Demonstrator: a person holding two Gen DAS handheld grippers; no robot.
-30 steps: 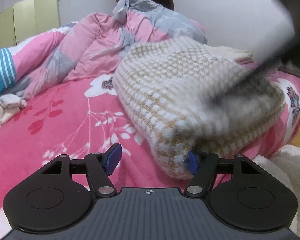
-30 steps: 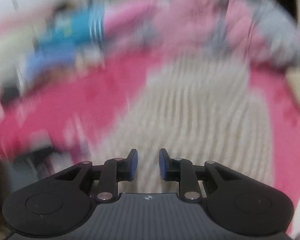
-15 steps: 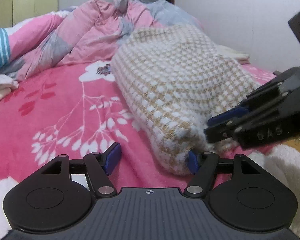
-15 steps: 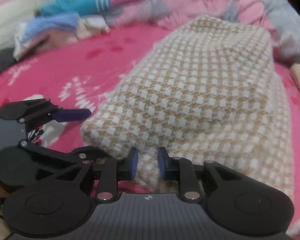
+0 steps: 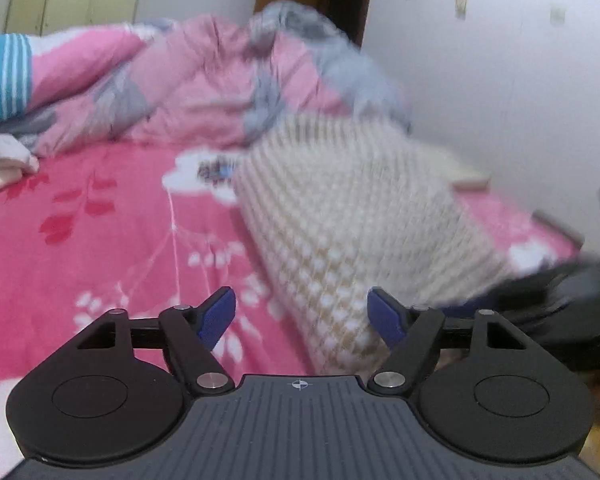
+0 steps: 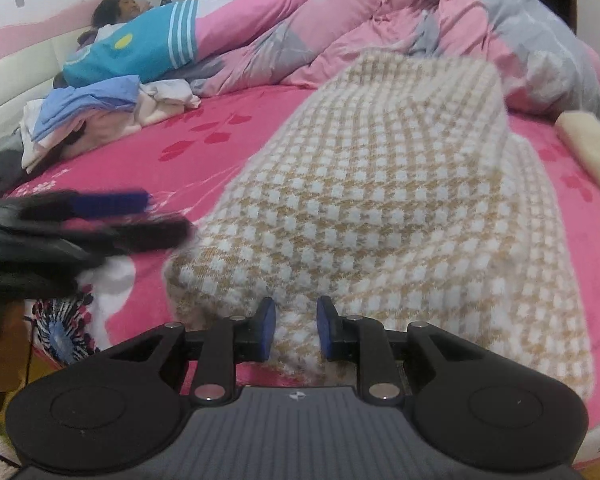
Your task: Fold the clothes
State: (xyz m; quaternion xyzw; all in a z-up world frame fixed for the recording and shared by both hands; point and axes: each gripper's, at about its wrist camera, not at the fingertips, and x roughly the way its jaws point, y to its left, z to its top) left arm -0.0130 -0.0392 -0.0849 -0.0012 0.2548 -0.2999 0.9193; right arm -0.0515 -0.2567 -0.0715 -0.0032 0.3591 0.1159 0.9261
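Since half a second ago our left hand-held gripper (image 5: pixel 302 316) has backed off the checked sweater (image 6: pixel 380 200) on the bed (image 6: pixel 228 136), jaws wide and empty; our right hand-held gripper (image 6: pixel 296 330) pinches its near hem. We judge a fold underway: next, regrip left.

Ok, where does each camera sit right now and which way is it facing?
Left wrist: on the left gripper at the bed's near edge, looking along the folded beige-and-white checked knit garment; the right gripper shows at right.
Right wrist: on the right gripper, at the garment's near edge, facing the pink-and-grey duvet; the left gripper shows at left.
Shared: garment, duvet, pink floral bedsheet.
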